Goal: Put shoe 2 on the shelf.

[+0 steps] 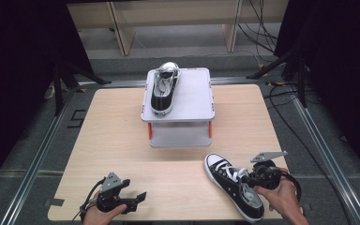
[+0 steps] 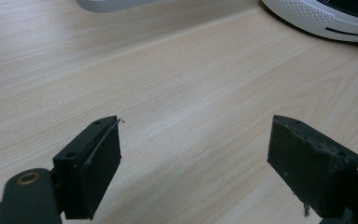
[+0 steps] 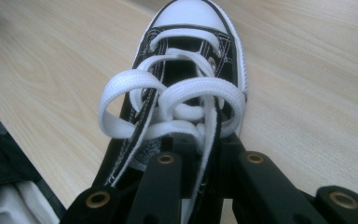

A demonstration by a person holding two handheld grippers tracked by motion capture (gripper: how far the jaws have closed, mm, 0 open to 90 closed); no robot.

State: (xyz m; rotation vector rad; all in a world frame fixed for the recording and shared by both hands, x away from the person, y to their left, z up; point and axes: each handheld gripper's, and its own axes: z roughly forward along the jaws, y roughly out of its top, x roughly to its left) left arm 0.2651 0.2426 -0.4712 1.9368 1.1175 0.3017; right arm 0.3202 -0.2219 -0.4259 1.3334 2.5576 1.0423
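A black-and-white sneaker [image 1: 232, 186] lies on its sole at the near right part of the wooden table [image 1: 122, 140], in front of and to the right of the grey storage box [image 1: 180, 119] at the table's far middle, well apart from it, with its white toe cap turned toward the box and its heel toward the near edge. The right gripper [image 1: 244, 179] is at the sneaker's right side, over the laced opening; in the right gripper view its black jaws are drawn almost fully together on the shoe's upper just behind the white laces [image 3: 168, 100], pinching the fabric by the tongue, with the lace loops bunched just ahead of them. A hand [image 1: 281, 197] holds this gripper from the near edge. To the left of the sneaker, well apart from it along the near edge, the left gripper [image 1: 138, 199] sits low over bare wood; in the left gripper view its jaws stand wide apart with nothing between them, and the sneaker's white sole edge [image 2: 319, 21] shows at the upper right. Beyond the sneaker, a second matching shoe [image 1: 164, 86] rests on the left half of the box's lid, toe pointing away.
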